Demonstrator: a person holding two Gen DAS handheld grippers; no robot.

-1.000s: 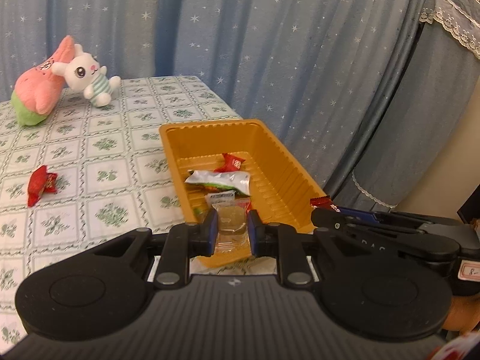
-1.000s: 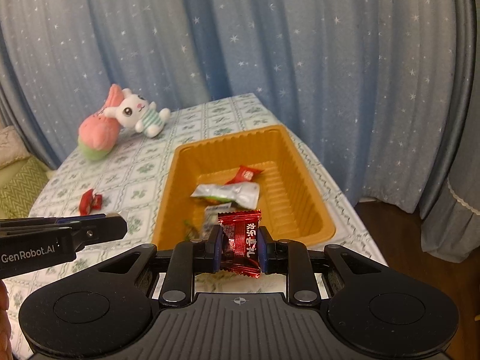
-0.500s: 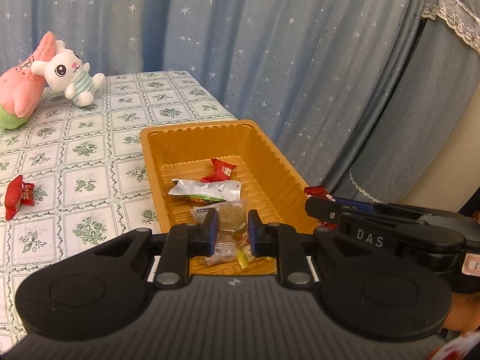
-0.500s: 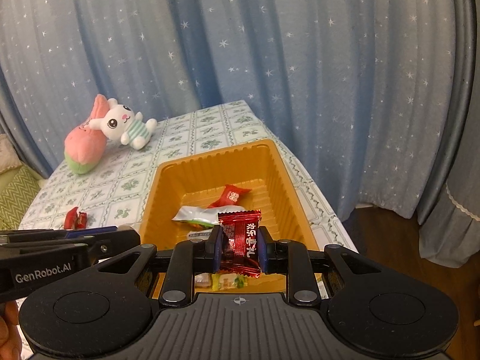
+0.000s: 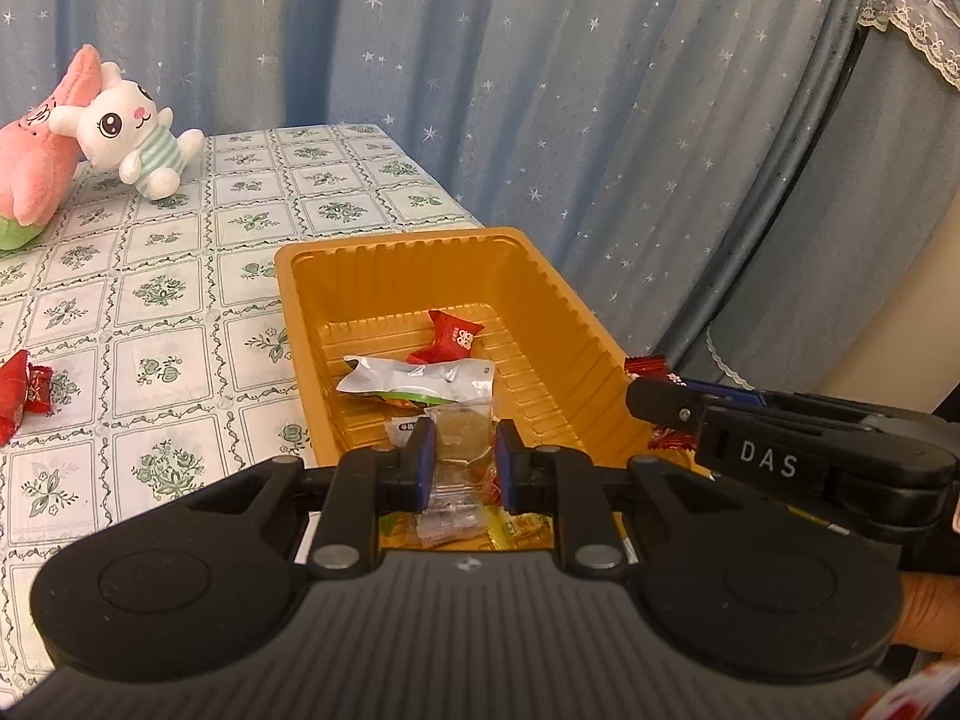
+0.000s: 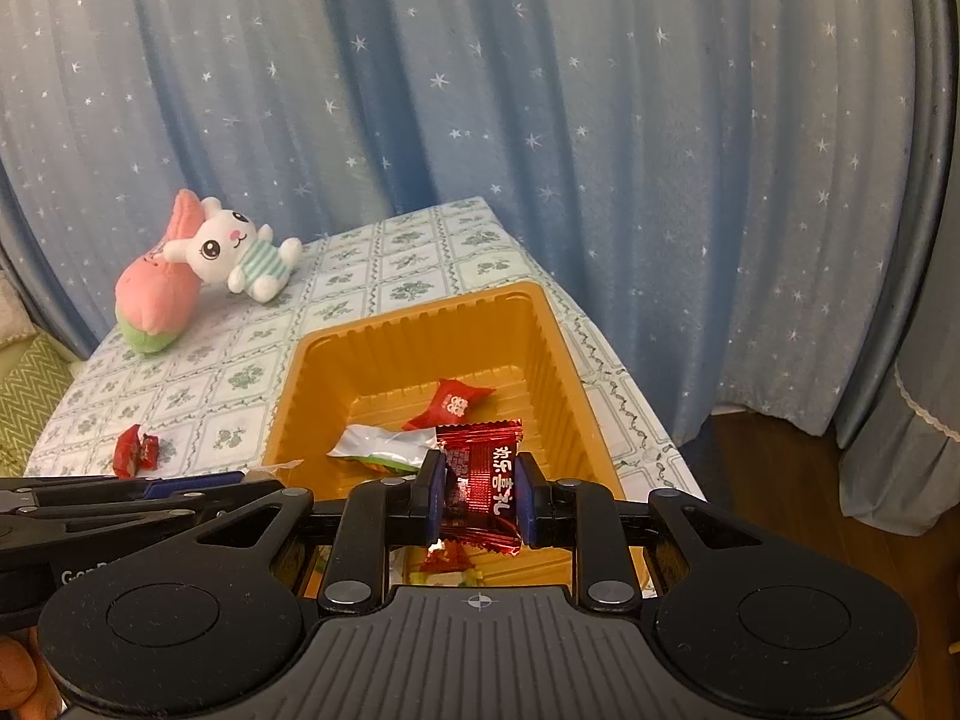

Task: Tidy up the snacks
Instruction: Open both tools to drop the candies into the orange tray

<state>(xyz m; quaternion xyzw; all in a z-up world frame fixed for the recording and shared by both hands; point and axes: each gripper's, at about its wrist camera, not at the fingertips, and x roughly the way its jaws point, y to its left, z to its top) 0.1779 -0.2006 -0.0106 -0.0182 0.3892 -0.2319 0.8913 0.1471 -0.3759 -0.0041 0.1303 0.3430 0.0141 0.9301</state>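
Left wrist view: the left gripper (image 5: 459,456) has its jaws clamped on a clear packet with a round brownish sweet (image 5: 461,435), held above the near end of the orange tray (image 5: 558,300). Inside the tray lie a silver-and-green snack packet (image 5: 420,381) in the middle and a red wrapped candy (image 5: 453,333) at 12 o'clock from it; small yellow and clear wrappers show at the near end, partly hidden behind the gripper. At 3 o'clock the right gripper (image 5: 651,405) reaches in over the tray's right rim. On the tabletop (image 5: 174,276), a loose red candy (image 5: 21,396) sits at 9 o'clock from the tray, well apart from it. A white bunny plush (image 5: 135,138) leans on a pink plush (image 5: 36,168) at 10 o'clock, far back.

Right wrist view: the right gripper's jaws are clamped on a shiny red candy wrapper with white characters (image 6: 483,480), over the tray's near end. A starry blue curtain (image 6: 540,120) hangs behind the tabletop.
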